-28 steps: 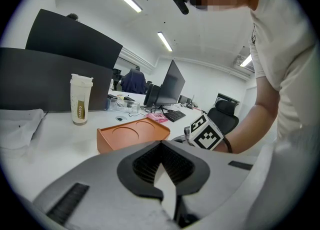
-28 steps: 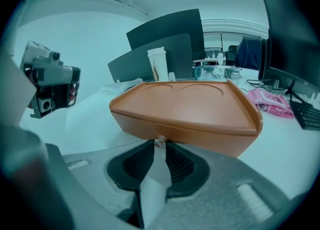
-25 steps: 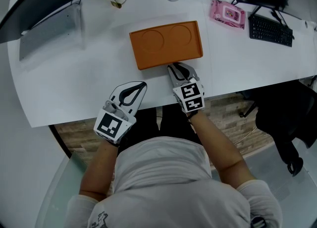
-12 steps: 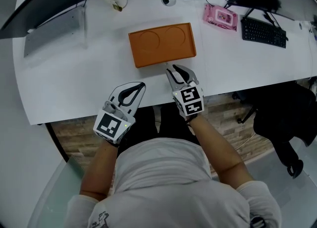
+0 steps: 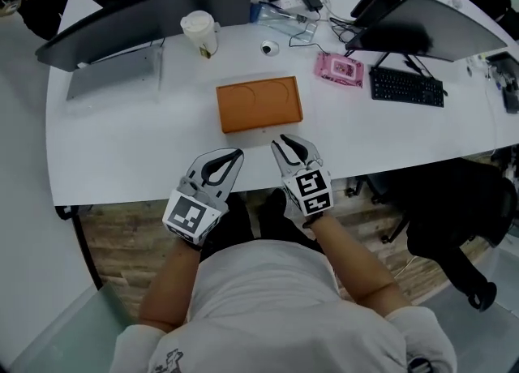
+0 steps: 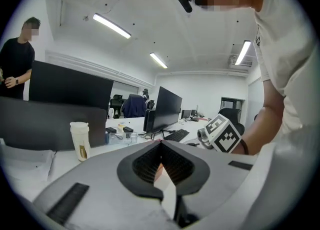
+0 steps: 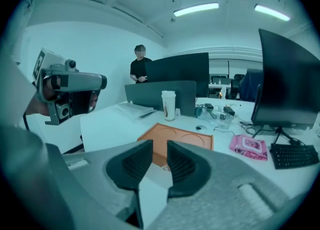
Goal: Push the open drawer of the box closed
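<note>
The orange box [image 5: 259,104] lies flat on the white table [image 5: 122,152], two round recesses in its top; no drawer sticks out of its near face. My right gripper [image 5: 281,142] hovers a short way in front of that face, apart from it. In the right gripper view its jaws [image 7: 159,144] stand slightly apart and are closing, with nothing between them, and the orange box [image 7: 182,141] lies just beyond. My left gripper [image 5: 235,153] rests near the table's front edge, left of the right one. Its tips [image 6: 160,144] meet, shut on nothing.
A lidded paper cup [image 5: 199,32] stands behind the box. To the right are a pink wipes pack [image 5: 339,66], a black keyboard [image 5: 407,87] and a dark monitor [image 5: 430,27]. Cables and small gadgets lie at the back. A person in black [image 7: 140,66] stands beyond the table.
My right gripper has drawn back from the box's near face, which it touched a second ago. The head view has pulled back and shows more of the table. The left gripper has hardly moved.
</note>
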`<state>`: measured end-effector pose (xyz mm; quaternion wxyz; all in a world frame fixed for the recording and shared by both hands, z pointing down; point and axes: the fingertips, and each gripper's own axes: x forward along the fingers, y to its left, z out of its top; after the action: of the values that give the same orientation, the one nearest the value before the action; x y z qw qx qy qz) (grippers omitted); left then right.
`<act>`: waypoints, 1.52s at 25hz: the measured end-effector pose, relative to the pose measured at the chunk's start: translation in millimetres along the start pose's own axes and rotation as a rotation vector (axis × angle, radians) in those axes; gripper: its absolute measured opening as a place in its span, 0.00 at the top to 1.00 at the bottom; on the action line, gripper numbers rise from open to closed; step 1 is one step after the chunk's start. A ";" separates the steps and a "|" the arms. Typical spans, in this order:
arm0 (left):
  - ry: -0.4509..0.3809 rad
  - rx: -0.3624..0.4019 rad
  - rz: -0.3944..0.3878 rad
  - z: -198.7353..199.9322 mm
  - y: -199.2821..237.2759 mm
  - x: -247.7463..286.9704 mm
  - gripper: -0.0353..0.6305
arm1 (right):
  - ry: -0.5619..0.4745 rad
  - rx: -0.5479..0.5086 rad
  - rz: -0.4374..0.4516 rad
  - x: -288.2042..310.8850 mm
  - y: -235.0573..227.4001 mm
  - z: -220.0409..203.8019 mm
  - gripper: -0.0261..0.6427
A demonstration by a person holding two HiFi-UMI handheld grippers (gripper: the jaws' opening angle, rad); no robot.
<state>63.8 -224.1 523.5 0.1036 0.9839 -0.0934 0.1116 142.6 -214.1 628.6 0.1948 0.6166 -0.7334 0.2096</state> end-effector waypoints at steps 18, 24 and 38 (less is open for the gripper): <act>-0.183 0.099 0.087 128.8 -57.9 -43.6 0.95 | -0.342 -0.093 0.102 -141.9 32.7 160.8 0.96; -0.240 0.120 0.117 153.9 -65.3 -54.3 0.95 | -0.406 -0.144 0.127 -165.0 44.7 190.1 0.96; -0.264 0.100 0.176 140.1 -116.9 -75.4 0.95 | -0.450 -0.217 0.204 -221.0 57.1 174.1 0.96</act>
<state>43.9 -131.1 350.4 0.0310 0.9820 -0.1864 -0.0053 117.7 -118.9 358.8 0.0695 0.5460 -0.8349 0.0059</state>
